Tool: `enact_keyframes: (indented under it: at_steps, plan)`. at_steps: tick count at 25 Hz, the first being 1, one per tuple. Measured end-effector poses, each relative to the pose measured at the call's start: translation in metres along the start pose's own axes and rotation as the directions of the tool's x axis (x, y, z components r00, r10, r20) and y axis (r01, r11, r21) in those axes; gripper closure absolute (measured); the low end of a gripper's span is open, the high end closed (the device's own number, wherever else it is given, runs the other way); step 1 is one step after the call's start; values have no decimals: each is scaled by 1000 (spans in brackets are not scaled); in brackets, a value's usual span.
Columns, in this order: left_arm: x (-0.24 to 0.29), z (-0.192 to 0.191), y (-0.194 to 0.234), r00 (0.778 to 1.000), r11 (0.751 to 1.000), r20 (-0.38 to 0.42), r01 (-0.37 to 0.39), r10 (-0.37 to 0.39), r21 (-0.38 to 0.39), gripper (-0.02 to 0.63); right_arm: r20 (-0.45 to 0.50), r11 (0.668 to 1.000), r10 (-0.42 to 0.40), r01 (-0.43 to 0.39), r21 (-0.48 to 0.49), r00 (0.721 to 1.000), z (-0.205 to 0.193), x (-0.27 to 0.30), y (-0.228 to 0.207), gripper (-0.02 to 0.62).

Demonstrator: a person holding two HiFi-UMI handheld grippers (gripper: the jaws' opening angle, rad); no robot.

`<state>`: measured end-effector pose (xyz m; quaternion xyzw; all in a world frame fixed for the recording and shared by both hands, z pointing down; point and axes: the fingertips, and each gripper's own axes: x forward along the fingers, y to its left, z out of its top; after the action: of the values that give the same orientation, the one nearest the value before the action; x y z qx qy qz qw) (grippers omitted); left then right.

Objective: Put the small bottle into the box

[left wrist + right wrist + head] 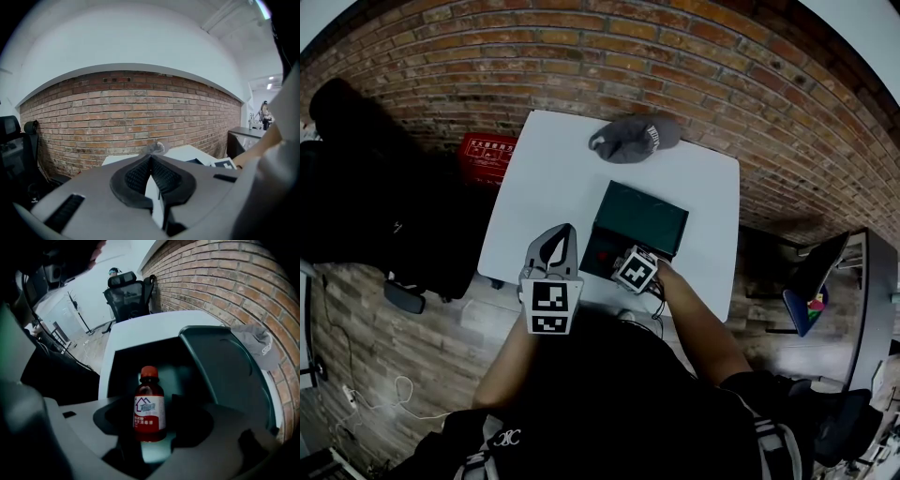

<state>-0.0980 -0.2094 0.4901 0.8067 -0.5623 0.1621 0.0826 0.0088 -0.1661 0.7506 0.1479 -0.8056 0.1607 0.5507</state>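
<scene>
Small bottle (pixel 149 406) with red cap pinched upright in the jaws of the right hand-held gripper (pixel 151 425), held at the open dark green box (pixel 225 366) on the white desk (pixel 553 169), left hand-held gripper (pixel 150 161) held beside the box, jaws pressed together, nothing gripped, grey cap (pixel 633 138) laid behind the box.

Upright red-capped bottle (pixel 150 401) at open box (pixel 225 366)
</scene>
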Motion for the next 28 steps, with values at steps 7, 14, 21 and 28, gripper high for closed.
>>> enact_keyframes:
  at_steps: [7, 14, 21, 28]
  plan:
    - [3, 0, -4, 1000, 1000, 1, 9, -9, 0, 600, 211, 998, 15, -28, 63, 977, 23, -20, 2, 359]
    - [9, 4, -6, 1000, 1000, 23, 14, -14, -8, 600, 441, 986, -106, 35, 165, 891, 47, -75, -9, 361]
    - [19, 16, -14, 998, 999, 48, 33, -33, 0, 600, 592, 924, -328, 120, 362, 736, 60, -146, -41, 565]
    - [28, 32, -27, 995, 999, 82, 50, -50, -3, 600, 648, 816, -567, 242, 525, 508, 68, -245, -72, 566]
